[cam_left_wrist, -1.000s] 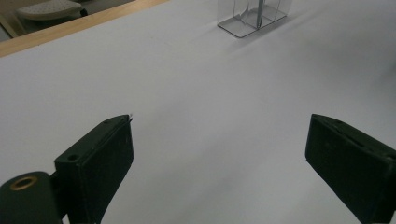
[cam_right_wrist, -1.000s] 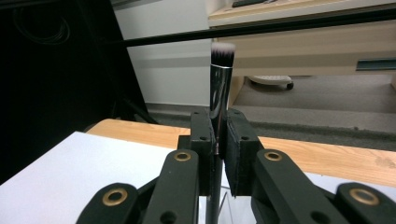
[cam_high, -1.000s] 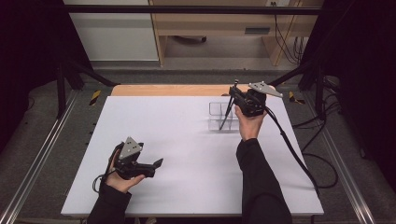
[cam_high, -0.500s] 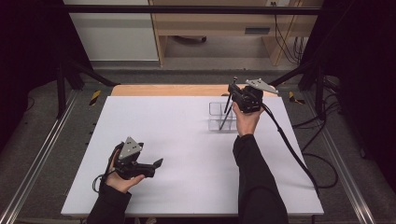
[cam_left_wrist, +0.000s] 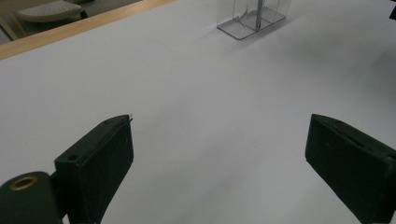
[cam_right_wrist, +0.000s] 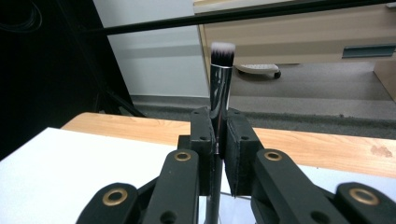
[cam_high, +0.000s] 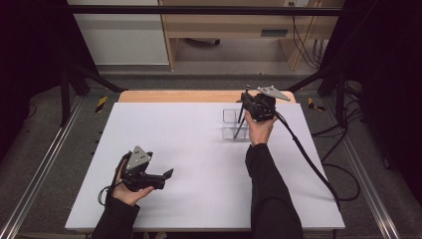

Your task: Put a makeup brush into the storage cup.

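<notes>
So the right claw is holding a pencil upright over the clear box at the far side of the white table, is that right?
Not quite. The right claw is shut on a makeup brush, not a pencil: the right gripper view shows its bristle tip and shiny metal collar. The rest holds: the brush stands upright over the clear box at the far side of the white table.

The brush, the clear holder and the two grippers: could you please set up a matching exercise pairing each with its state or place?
Things:
1. brush
2. clear holder
3. left gripper
4. right gripper

States:
A. jaws wide apart, nothing between them
B. stands on the white table near its far edge
C. upright, bristles on top
D. clamped on a handle

Pairs: 1-C, 2-B, 3-A, 4-D
</notes>
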A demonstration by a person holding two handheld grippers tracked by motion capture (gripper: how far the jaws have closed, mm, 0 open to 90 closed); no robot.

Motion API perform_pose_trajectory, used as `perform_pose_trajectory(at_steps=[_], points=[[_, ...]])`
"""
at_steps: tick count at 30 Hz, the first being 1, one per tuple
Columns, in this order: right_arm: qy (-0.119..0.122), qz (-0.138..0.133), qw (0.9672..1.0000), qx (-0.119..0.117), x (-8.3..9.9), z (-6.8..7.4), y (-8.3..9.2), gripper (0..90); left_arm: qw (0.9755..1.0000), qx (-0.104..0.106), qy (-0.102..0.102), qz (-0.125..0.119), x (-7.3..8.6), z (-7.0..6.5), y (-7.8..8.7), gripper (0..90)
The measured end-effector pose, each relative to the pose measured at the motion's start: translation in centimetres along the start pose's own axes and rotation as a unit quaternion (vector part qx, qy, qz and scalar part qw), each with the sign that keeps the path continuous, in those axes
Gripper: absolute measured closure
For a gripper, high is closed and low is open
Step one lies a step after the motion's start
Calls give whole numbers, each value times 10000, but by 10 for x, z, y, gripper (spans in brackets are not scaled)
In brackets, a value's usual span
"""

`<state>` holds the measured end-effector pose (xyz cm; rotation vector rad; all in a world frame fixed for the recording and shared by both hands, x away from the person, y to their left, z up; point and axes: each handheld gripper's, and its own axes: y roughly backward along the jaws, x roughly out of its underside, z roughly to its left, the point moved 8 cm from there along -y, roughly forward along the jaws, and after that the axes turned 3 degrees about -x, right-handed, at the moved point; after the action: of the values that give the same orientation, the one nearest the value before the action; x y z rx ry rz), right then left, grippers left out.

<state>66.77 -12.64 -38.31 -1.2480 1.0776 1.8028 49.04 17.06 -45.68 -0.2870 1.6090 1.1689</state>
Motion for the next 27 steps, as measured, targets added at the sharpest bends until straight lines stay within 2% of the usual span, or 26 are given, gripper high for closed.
perform_pose_trajectory(at_steps=[27], points=[[69, 418, 9991, 60, 43, -3, -10, 836, 10000, -18, -29, -7, 0, 0, 0, 70]])
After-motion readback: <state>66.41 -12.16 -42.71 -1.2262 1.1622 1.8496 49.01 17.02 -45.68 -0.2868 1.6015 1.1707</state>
